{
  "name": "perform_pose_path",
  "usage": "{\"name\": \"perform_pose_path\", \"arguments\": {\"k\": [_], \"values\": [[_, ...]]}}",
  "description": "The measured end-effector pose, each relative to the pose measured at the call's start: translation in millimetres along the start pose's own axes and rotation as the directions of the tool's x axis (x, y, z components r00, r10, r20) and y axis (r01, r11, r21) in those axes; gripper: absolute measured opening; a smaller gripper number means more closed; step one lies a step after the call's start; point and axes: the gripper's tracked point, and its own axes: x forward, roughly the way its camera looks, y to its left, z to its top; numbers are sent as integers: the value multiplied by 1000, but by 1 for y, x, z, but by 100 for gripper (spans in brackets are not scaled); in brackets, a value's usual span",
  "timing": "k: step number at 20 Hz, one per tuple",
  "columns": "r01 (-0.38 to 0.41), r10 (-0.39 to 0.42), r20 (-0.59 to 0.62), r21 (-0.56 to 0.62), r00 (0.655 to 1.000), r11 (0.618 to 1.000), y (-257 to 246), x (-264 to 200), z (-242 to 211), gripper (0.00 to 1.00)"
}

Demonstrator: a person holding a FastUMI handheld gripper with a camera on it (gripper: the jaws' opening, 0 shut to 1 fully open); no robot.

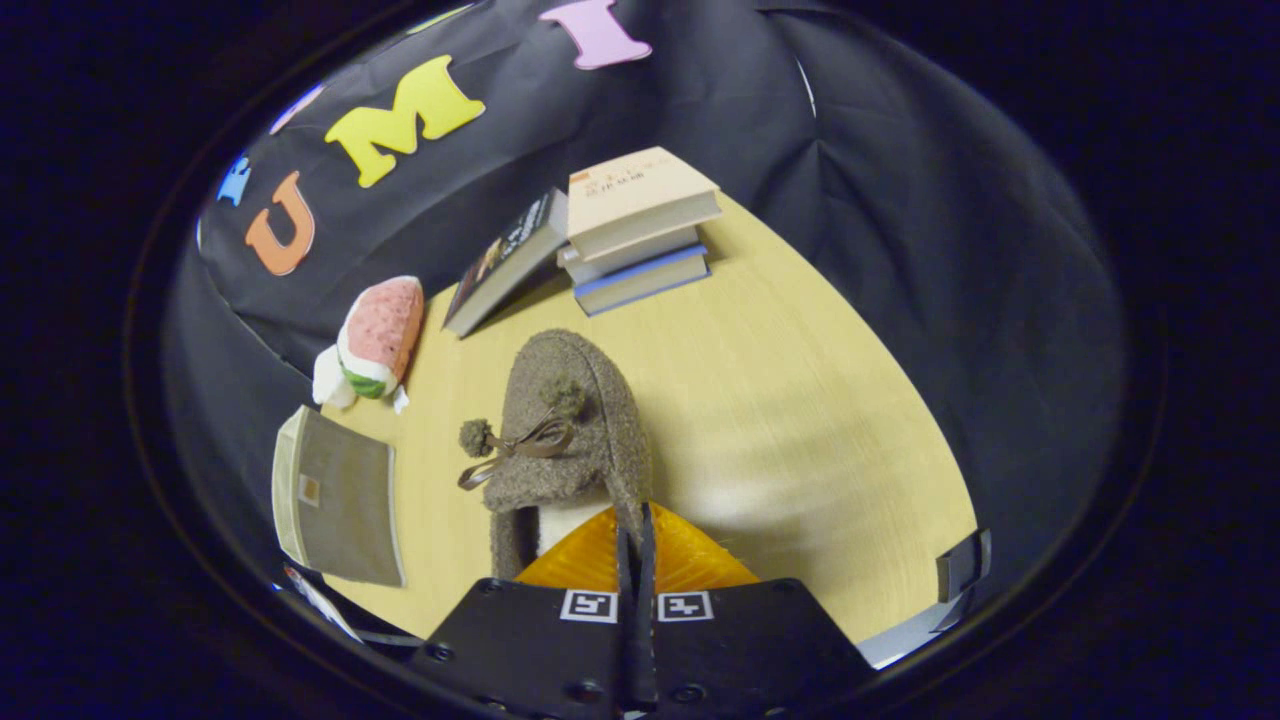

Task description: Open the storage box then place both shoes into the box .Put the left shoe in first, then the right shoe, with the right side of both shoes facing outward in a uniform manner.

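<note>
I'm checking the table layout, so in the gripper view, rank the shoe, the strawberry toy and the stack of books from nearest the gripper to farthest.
1. Shoe: its heel rim pinched between the gripper's closed fingers.
2. Strawberry toy: beyond the shoe, off to its left.
3. Stack of books: farthest, by the booth wall.

One fuzzy brown slipper-style shoe with a pom-pom bow [570, 430] sits pinched at its collar between the gripper's [636, 545] closed fingers. Beyond them stand four books [610, 245] (three stacked, one leaning). Left of the fingers: one pink plush toy [378, 338] and one grey fabric storage box [335, 497].
</note>
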Motion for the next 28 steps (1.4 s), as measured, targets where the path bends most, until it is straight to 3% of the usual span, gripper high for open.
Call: {"name": "perform_pose_path", "arguments": {"k": [10,17,23,28], "values": [[-48,43,100,45,994,998,193,-69,-6,0],[-112,110,100,10,989,994,330,-70,-37,0],[-111,111,50,-2,993,994,399,-44,-73,0],[-49,49,10,-24,999,999,418,-17,-98,0]]}}
